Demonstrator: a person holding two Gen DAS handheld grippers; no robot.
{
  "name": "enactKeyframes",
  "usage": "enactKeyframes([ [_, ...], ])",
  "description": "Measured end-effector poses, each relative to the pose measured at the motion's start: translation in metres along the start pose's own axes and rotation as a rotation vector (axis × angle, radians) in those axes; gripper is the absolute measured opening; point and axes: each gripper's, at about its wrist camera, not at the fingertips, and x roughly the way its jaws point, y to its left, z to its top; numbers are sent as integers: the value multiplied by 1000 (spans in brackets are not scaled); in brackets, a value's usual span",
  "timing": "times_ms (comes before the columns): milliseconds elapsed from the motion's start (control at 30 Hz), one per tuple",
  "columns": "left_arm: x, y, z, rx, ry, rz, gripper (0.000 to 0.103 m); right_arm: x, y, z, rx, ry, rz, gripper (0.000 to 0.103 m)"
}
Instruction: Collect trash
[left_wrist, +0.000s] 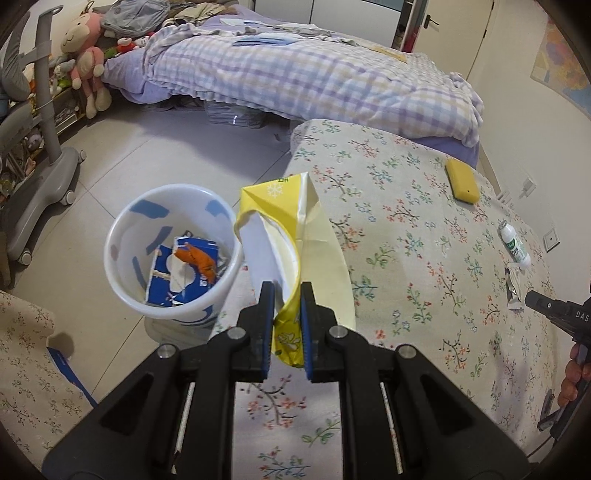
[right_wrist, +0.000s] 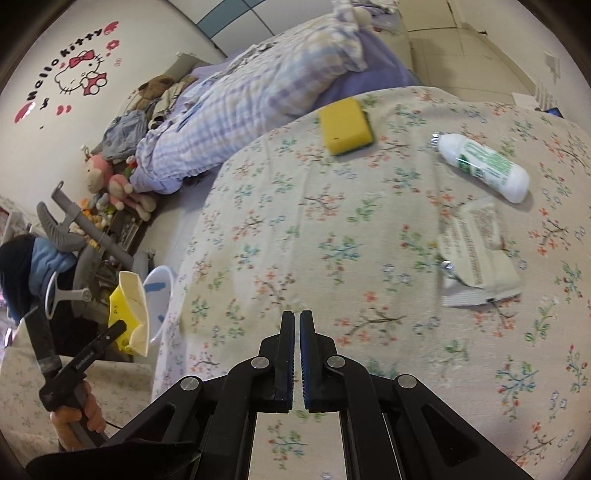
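Leftmost, a white plastic waste bucket with blue markings (left_wrist: 173, 254) is seen on the tiled floor (left_wrist: 147, 147), already holding a torn blue carton and an orange scrap. Just right of the bucket, a crumpled yellow-and-white paper wrapper (left_wrist: 295, 240) is clamped at its lower end by the left gripper (left_wrist: 287, 328), above the worktop's edge rather than over the bucket's mouth. If released from here, the wrapper would likely be dropped onto the cloth or the floor; its limp upper part could also catch the bucket's rim. Well right of the bucket, on the floral-clothed worktop (left_wrist: 406, 258), a yellow sponge block (left_wrist: 461, 181), a white plastic bottle with a green label (left_wrist: 514, 247) and a torn silvery sachet (left_wrist: 514, 291) are left uncollected. The right gripper (right_wrist: 296, 362) is held closed and empty above the cloth, near the sachet. Beyond the bucket, a bed with a checked quilt (left_wrist: 295, 74) and plush toys (left_wrist: 86, 55) are seen.
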Motion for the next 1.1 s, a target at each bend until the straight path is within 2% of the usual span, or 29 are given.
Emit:
enactKeyframes([
  [233, -1, 44, 4, -70, -7, 28, 15, 23, 42, 0, -59, 22, 31, 4],
  [367, -1, 60, 4, -89, -5, 31, 15, 31, 51, 4, -76, 10, -17, 7],
  [400, -1, 64, 4, -95, -1, 28, 15, 32, 45, 7, -65, 9, -36, 14],
  [467, 1, 68, 3, -108, 12, 13, 15, 31, 26, 13, -31, 4, -105, 36],
  [500, 2, 68, 3, -112, 18, 5, 15, 29, 13, 15, -8, -9, -151, 60],
  [533, 2, 68, 2, -114, 23, 0, 15, 24, 1, 18, 15, -35, -193, 74],
  [667, 2, 62, 3, -103, 27, -20, 15, 11, -40, 24, 53, -85, -330, 74],
  [767, 3, 56, 4, -89, 27, -29, 15, 13, -67, 26, 61, -68, -386, 78],
  [933, 8, 42, 6, -67, 36, -42, 15, 22, -101, 25, 77, -27, -414, 78],
  [1100, 13, 31, 6, -51, 47, -46, 15, 35, -107, 27, 55, -8, -435, 78],
])
